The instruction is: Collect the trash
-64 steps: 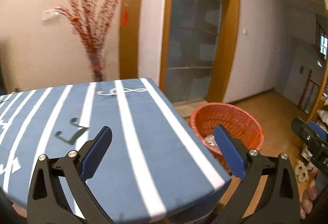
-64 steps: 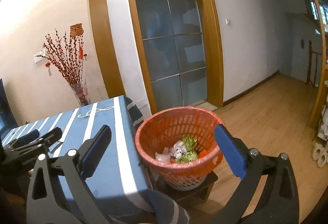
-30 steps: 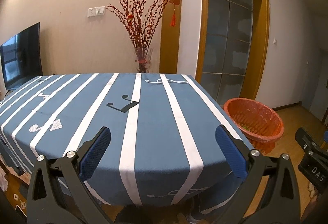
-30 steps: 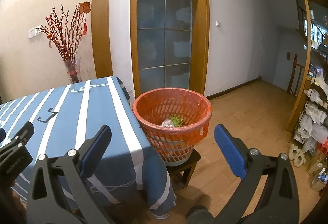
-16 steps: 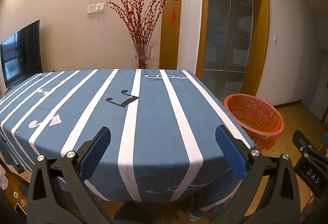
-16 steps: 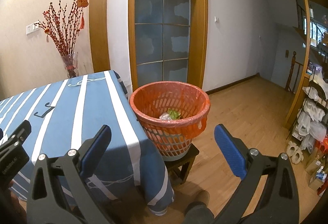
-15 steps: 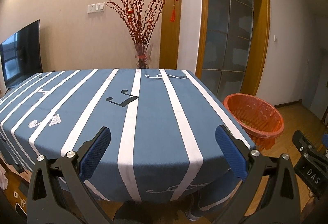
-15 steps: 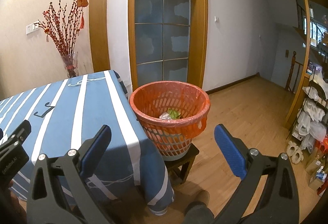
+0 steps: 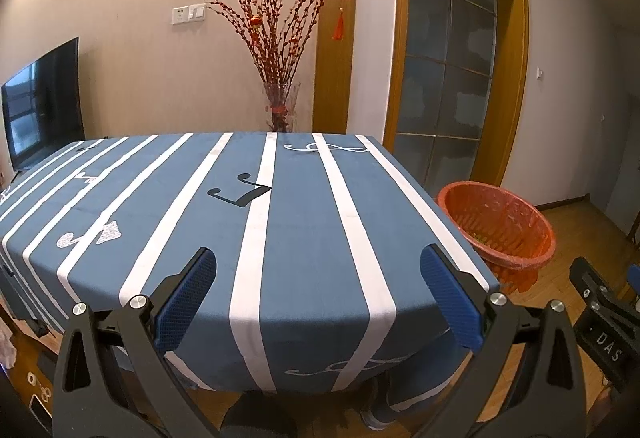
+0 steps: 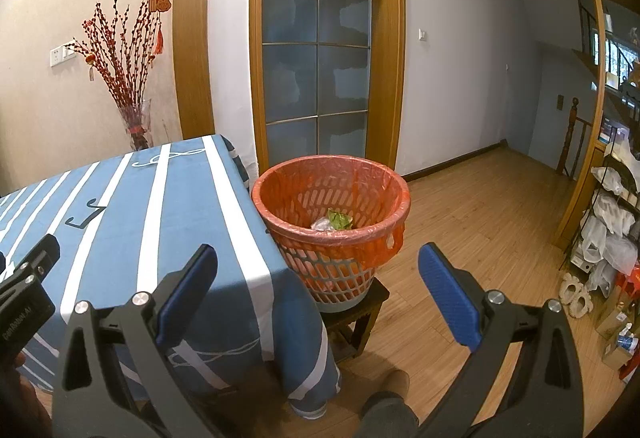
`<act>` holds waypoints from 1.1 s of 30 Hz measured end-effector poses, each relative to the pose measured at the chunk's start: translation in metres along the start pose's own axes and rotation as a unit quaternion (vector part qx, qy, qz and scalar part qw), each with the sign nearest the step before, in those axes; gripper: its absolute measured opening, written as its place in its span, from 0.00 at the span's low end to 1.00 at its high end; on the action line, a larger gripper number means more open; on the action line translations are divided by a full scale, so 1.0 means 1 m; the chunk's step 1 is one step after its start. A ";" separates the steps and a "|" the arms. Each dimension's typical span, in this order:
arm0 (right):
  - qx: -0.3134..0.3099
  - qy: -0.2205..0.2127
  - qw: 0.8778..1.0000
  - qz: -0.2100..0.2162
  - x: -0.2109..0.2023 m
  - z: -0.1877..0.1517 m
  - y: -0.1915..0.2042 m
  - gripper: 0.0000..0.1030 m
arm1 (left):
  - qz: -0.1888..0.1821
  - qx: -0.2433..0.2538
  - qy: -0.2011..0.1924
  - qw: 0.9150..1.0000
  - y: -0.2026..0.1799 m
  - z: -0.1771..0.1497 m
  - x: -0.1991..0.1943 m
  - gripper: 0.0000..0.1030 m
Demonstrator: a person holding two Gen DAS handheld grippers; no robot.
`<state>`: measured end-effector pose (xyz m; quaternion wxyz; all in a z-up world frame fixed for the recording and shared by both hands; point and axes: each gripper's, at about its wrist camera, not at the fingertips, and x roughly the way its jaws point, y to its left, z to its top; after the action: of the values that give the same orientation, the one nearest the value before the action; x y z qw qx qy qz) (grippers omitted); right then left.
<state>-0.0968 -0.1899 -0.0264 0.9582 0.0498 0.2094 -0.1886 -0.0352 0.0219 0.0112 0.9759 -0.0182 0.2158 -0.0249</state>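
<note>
Left wrist view: left gripper [image 9: 318,290], jaws wide apart, holding nothing, before the near edge of the striped table [image 9: 304,222]; orange bin [image 9: 498,226] beyond its right edge.

Right wrist view: right gripper [image 10: 318,288], spread and empty; bin [image 10: 280,185] on stool [image 10: 366,302] touching the tablecloth corner, trash [image 10: 334,222] inside; open wood floor [image 10: 480,205] rightward.

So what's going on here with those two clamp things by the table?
A person is tidying up, holding a grabbing tool in each hand. Both the left tool and the right tool are open and carry nothing. The blue tablecloth with white stripes shows only its printed music notes. Beside the table, an orange-lined plastic basket sits on a small dark wooden stool with crumpled wrappers inside.
</note>
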 end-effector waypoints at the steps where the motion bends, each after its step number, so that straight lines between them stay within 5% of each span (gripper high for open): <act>1: 0.000 0.000 1.000 0.000 0.000 0.000 0.000 0.96 | 0.000 -0.001 0.000 1.000 0.000 0.000 0.000 0.97; 33: -0.001 0.006 1.000 0.002 0.004 -0.001 -0.002 0.96 | 0.002 -0.010 0.004 1.000 0.001 0.002 0.000 0.97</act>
<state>-0.0948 -0.1924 -0.0292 0.9574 0.0506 0.2149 -0.1859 -0.0340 0.0232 0.0131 0.9749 -0.0273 0.2198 -0.0214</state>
